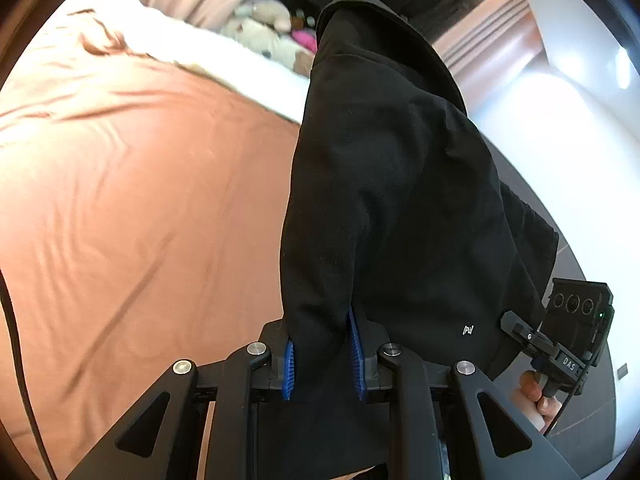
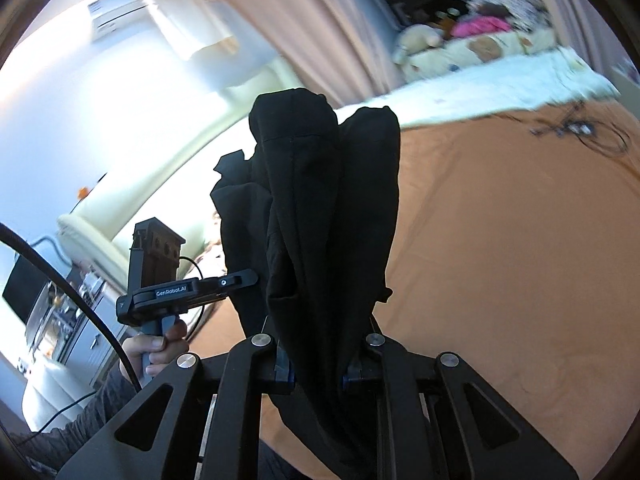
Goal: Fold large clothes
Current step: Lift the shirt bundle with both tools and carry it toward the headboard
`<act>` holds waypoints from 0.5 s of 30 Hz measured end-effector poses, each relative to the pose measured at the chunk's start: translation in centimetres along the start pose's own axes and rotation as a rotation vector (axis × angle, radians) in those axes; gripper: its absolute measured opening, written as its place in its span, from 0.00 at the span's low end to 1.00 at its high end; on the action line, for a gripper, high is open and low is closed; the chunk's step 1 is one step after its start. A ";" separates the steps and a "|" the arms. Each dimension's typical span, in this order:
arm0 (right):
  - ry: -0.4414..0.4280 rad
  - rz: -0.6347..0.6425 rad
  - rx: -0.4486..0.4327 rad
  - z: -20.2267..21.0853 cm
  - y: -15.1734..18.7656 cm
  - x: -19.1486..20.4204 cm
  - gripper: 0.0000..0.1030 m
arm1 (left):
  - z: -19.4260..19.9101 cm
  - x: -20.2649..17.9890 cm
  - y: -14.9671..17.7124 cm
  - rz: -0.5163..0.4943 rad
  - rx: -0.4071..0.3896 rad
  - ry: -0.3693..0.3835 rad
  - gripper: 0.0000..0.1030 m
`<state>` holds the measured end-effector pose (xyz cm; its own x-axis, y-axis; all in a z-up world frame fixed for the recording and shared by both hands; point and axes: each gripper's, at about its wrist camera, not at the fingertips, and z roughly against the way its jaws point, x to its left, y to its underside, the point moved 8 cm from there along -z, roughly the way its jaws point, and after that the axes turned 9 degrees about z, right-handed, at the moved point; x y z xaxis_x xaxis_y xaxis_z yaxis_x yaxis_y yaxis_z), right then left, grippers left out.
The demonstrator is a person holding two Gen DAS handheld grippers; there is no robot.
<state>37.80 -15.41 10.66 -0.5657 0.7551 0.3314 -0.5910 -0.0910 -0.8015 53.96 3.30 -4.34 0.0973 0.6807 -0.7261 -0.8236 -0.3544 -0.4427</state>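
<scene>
Orange bedsheet (image 1: 140,200) under black garment (image 1: 392,184)

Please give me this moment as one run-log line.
left tool: shut on black garment | right tool: shut on black garment | garment: hanging over orange bedspread

the left gripper (image 1: 322,354), a black two-finger frame with blue ribbed pads (image 1: 355,354), points downward with its jaws clamped on a fold of black cloth (image 1: 392,184). the right gripper (image 2: 316,372) is tilted likewise, jaws nearly together on bunched cloth. a bare hand (image 2: 160,350) grips the left handle; fingers (image 1: 538,394) hold the right.
</scene>
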 end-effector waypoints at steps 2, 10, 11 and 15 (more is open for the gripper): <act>-0.020 0.032 -0.002 -0.1 -0.1 2.1 0.11 | 2.9 0.7 -0.4 0.001 -0.036 -0.007 0.22; -0.094 0.144 -0.004 -0.9 -0.3 7.9 0.11 | 14.5 4.3 -1.5 0.007 -0.182 -0.041 0.20; -0.104 0.154 -0.003 -0.7 -0.2 8.3 0.11 | 16.0 4.9 -1.6 0.014 -0.197 -0.047 0.20; -0.150 0.180 0.002 -3.6 -1.2 7.9 0.11 | 21.2 7.5 -1.6 0.047 -0.253 -0.064 0.20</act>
<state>36.10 -6.99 12.40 -0.7413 0.6214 0.2536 -0.4737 -0.2167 -0.8536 44.21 22.57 2.04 0.0199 0.6957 -0.7180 -0.6594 -0.5307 -0.5325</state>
